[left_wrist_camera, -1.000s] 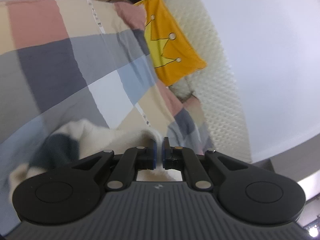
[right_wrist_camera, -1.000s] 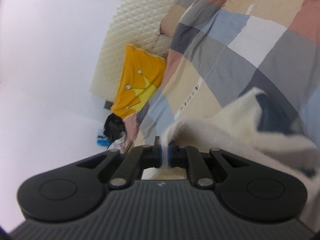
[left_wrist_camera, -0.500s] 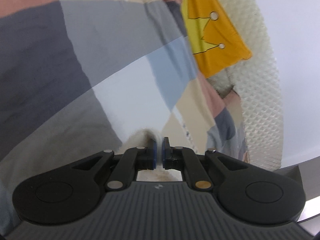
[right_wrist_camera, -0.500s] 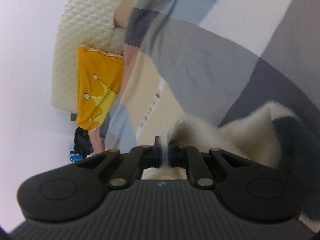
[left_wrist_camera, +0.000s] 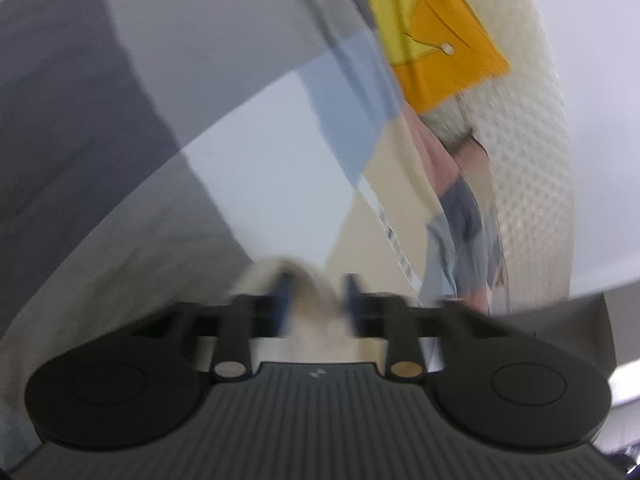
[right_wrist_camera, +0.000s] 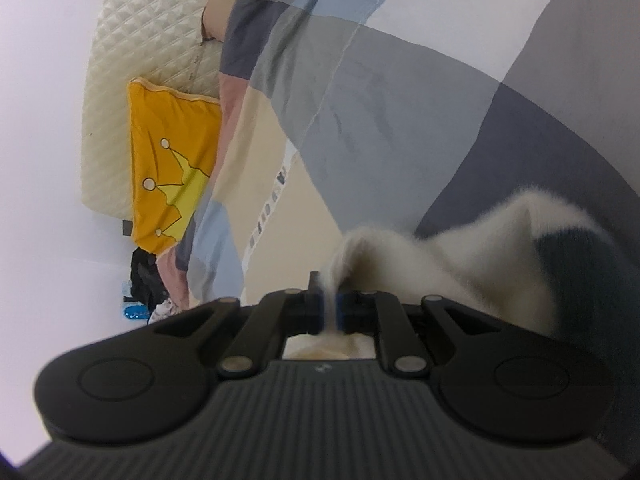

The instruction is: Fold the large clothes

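A fluffy cream garment with a dark navy patch (right_wrist_camera: 500,248) lies on a checked bedspread (right_wrist_camera: 380,120). My right gripper (right_wrist_camera: 329,304) is shut on a cream edge of it, low over the bed. In the blurred left wrist view my left gripper (left_wrist_camera: 316,292) stands open, its jaws apart, with a cream fold of the garment (left_wrist_camera: 308,280) lying between them on the bedspread (left_wrist_camera: 200,140).
An orange cushion with a yellow crown (right_wrist_camera: 168,176) leans on the quilted cream headboard (right_wrist_camera: 148,60); it also shows in the left wrist view (left_wrist_camera: 432,40). Dark clutter (right_wrist_camera: 144,280) lies on the floor beside the bed. A white wall is behind.
My left gripper has opened; its jaws were shut on the cream fabric half a second ago. Both grippers have come down closer to the bedspread. The right gripper stays shut.
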